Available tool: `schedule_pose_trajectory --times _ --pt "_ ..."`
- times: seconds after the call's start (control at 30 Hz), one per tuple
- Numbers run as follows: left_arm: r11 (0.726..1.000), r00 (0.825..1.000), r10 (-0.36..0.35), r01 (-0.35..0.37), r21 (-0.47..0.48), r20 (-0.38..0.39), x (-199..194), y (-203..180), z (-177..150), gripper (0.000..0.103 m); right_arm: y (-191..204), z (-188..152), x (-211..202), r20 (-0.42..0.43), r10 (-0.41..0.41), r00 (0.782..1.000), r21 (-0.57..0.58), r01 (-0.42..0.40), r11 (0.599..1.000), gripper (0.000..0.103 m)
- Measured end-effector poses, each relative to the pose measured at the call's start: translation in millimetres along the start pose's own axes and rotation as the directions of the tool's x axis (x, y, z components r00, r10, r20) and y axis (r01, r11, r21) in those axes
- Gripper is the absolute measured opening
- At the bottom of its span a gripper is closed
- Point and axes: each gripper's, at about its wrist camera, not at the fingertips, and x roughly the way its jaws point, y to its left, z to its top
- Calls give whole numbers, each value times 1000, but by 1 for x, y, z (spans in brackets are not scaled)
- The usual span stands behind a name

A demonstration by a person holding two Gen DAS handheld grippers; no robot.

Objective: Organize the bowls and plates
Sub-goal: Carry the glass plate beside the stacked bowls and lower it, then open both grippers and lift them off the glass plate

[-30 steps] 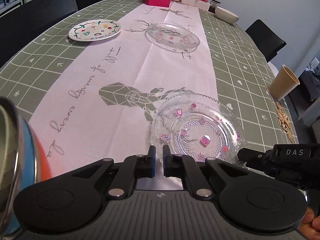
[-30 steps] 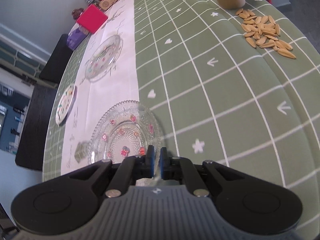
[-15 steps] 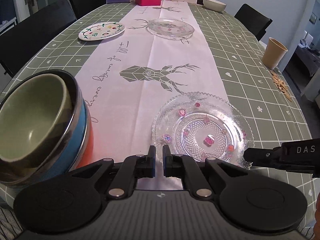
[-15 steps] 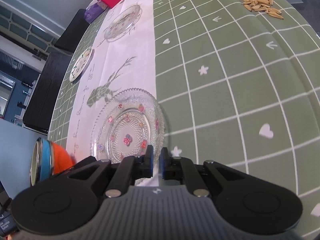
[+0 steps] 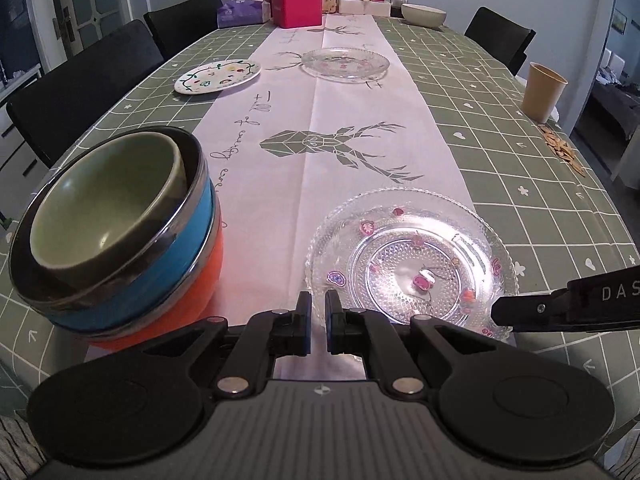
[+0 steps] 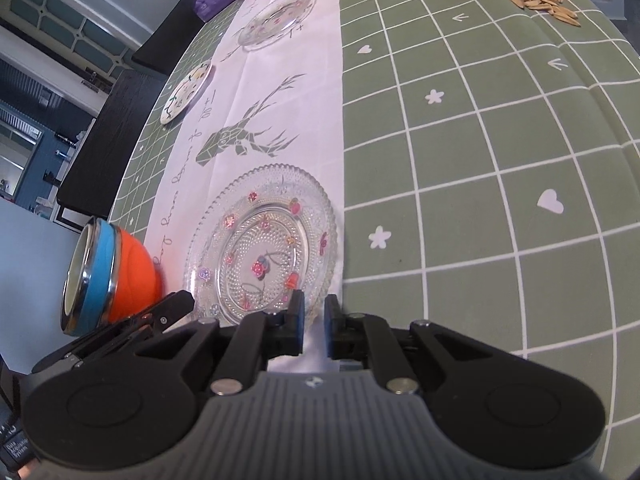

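A clear glass plate (image 5: 412, 268) with pink flower marks lies on the white runner near the table's front edge; it also shows in the right wrist view (image 6: 264, 248). A stack of bowls (image 5: 116, 232), green in blue in orange, stands to its left, also in the right wrist view (image 6: 108, 276). My left gripper (image 5: 318, 320) is shut and empty just before the plate's near rim. My right gripper (image 6: 314, 320) is shut and empty at the plate's right near rim. A second glass plate (image 5: 345, 63) and a white painted plate (image 5: 218, 76) lie farther back.
A white bowl (image 5: 423, 14), a pink box (image 5: 297, 7), bottles and jars stand at the far end. A paper cup (image 5: 542, 92) and scattered seeds (image 5: 562, 150) are at the right edge. Black chairs (image 5: 80, 80) line the left side.
Both grippers have drawn back toward the table's front edge, away from the glass plate. The bowl stack has come fully into the left view. Both grippers stay shut.
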Motion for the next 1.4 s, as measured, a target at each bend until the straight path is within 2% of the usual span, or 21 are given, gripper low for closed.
schedule_pose_trajectory --times 0.33,0.5,0.6,0.7,0.77,0.83,0.9,0.97,1.03,1.1,1.13,1.2,1.3,1.37,1.4 --pt "999 1000 -28 28 -25 -6 -4 11 -5 6 9 -11 -1 12 -21 1000 -27 21 999 10" --pt "1000 1000 -17 17 -5 -3 -4 9 -5 7 10 -10 0 10 -28 1000 -25 29 999 10" --pt "1000 1000 7 -7 9 10 -4 6 -5 12 13 -9 0 2 -39 999 -36 39 999 11" --pt "1000 1000 -12 12 9 13 -5 6 -4 28 21 -12 -1 13 -82 997 -88 83 993 14" --pt "1000 1000 -12 11 17 19 -6 5 -5 35 26 -14 -2 29 -110 994 -122 113 986 20" --pt "1000 1000 2 -2 28 22 -6 3 -5 48 29 -17 -3 42 -135 990 -148 140 979 24" --pt "999 1000 13 -14 29 23 -5 2 -5 56 31 -18 -5 54 -153 987 -159 160 974 29" --pt "1000 999 18 -19 20 30 -6 3 -3 58 30 -18 -6 62 -163 985 -164 171 972 34" --pt "1000 999 1 -1 -9 49 -9 6 -2 69 29 -17 -7 66 -164 984 -161 173 972 38" --pt "999 997 -11 14 -30 73 -12 9 -1 72 27 -14 -8 61 -156 986 -154 163 975 48" --pt "999 996 -14 17 -33 84 -14 9 0 73 26 -13 -9 58 -151 987 -145 158 977 58" --pt "999 995 -24 27 -32 99 -17 8 1 75 22 -10 -11 54 -146 988 -126 152 980 68" --pt "998 992 -43 47 -33 116 -21 7 1 78 21 -8 -15 76 -130 989 -114 138 984 76" --pt "998 990 -40 45 -31 134 -23 6 1 80 20 -7 -17 95 -129 987 -109 139 984 89" --pt "999 989 -35 39 -26 143 -25 5 1 81 20 -7 -18 105 -131 986 -102 142 985 91"
